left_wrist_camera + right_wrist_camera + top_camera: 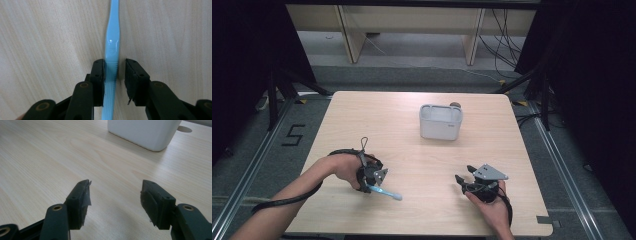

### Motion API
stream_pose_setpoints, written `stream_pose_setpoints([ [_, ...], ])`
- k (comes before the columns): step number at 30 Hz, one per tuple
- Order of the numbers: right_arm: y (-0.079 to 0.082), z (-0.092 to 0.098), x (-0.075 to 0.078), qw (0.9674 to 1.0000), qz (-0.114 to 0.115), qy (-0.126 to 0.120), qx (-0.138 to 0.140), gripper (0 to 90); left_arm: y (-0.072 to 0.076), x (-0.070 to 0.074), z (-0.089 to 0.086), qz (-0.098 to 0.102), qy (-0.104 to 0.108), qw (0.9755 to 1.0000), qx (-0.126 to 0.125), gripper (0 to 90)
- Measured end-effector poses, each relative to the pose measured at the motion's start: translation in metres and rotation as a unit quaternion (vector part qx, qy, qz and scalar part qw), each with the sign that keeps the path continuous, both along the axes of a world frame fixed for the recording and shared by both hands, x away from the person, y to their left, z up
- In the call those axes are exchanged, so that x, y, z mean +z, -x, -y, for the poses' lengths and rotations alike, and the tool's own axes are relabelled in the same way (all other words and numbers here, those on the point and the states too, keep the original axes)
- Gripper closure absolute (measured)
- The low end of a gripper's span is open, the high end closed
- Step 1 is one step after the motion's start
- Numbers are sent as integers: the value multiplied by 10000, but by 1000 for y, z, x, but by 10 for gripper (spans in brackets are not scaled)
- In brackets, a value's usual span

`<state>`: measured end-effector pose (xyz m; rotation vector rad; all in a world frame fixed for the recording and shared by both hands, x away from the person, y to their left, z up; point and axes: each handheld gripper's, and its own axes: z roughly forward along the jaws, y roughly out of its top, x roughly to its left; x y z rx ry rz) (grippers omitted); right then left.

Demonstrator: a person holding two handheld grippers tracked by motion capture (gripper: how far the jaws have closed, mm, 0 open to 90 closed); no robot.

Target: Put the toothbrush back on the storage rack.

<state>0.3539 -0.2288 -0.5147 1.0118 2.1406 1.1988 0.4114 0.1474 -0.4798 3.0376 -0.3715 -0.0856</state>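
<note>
Left gripper (114, 72) straddles the toothbrush (112, 50), its jaws narrow: one pad touches the handle, while a thin strip of wood shows between the handle and the other pad, so it has no firm hold on the handle. In the left gripper view the brush's top is cut off at 12 o'clock and its lower ribbed end runs out of frame at 6 o'clock, so the bristles cannot be made out there. From the high view the left gripper (373, 176) sits at about 8 o'clock on the bench (412, 150), and the toothbrush (387, 192) lies flat, pointing toward 4 o'clock; its tip is too small to read. It is pale blue, glossy, slim, waisted near the middle, with fine ribs at the grip.

Right gripper (115, 195) stands wide with nothing between its pads, at about 5 o'clock on the bench, aimed at the white box (145, 132), whose top is cut off.
</note>
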Motion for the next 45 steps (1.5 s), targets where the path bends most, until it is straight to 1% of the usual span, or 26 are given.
stream_pose_setpoints([
  [3,0,0,1,10000,5,29,-17,415,0,0,1,68,-35,10000,-17,723],
  [5,0,0,1,10000,8,31,-17,415,1,0,3,144,-72,9999,-49,764],
  [6,0,0,0,10000,-34,-12,-8,415,2,0,3,196,-100,9997,-83,769],
  [8,0,0,0,10000,-37,-10,-7,415,5,0,5,296,-174,9993,-168,777],
  [9,0,0,1,10000,7,33,-15,415,5,0,5,296,-174,9993,-168,778],
  [11,0,0,0,10000,-35,-4,-4,415,6,0,5,313,-167,9992,-164,779],
  [13,0,0,1,10000,18,40,-11,415,6,0,4,319,-125,9993,-134,782],
  [18,1,-1,0,10000,-34,6,-4,415,7,0,2,322,-130,9994,-98,787],
  [21,0,0,1,10000,13,45,-16,415,8,1,1,331,-62,9994,-22,787],
  [22,0,0,1,10000,13,45,-16,415,7,3,0,394,-97,9991,-103,787],
  [23,1,-1,0,10000,-35,-1,-12,415,8,3,0,337,24,9994,20,787],
  [27,0,0,1,10000,-43,24,-17,415,10,10,-2,390,227,9990,69,787],
  [28,1,-1,0,9999,-138,-42,-2,415,10,12,-2,414,286,9987,75,787],
  [29,0,0,1,10000,1,41,-18,415,11,15,-2,427,380,9983,121,787],
  [31,0,0,1,10000,13,46,-23,415,11,19,-3,448,498,9976,154,787],
  [34,2,-1,0,10000,-49,-9,-56,415,14,26,-5,478,876,9947,258,787],
  [35,1,-1,0,10000,-17,27,-35,415,14,28,-5,518,958,9937,276,787],
  [36,2,-2,0,10000,-59,-4,-52,415,14,30,-6,562,1046,9925,277,787],
  [37,2,-2,0,9999,-94,-41,-59,415,15,31,-6,595,1147,9912,295,788],
  [38,2,-2,0,10000,-58,-4,-55,415,16,36,-8,631,1335,9884,366,787],
  [39,2,-2,0,10000,-58,-4,-55,415,16,36,-8,631,1335,9884,366,788],
  [40,3,-2,0,10000,-33,12,-62,415,17,38,-8,656,1409,9871,376,787],
  [41,3,-2,0,10000,-33,12,-62,415,16,42,-9,718,1425,9866,332,787],
  [42,2,-2,0,10000,-33,25,-45,414,17,44,-9,738,1498,9854,344,787],
  [43,1,-1,1,10000,25,89,-21,415,17,45,-10,747,1583,9838,389,787],
  [45,1,-1,1,10000,18,93,-24,415,18,47,-11,762,1728,9810,447,788],
])
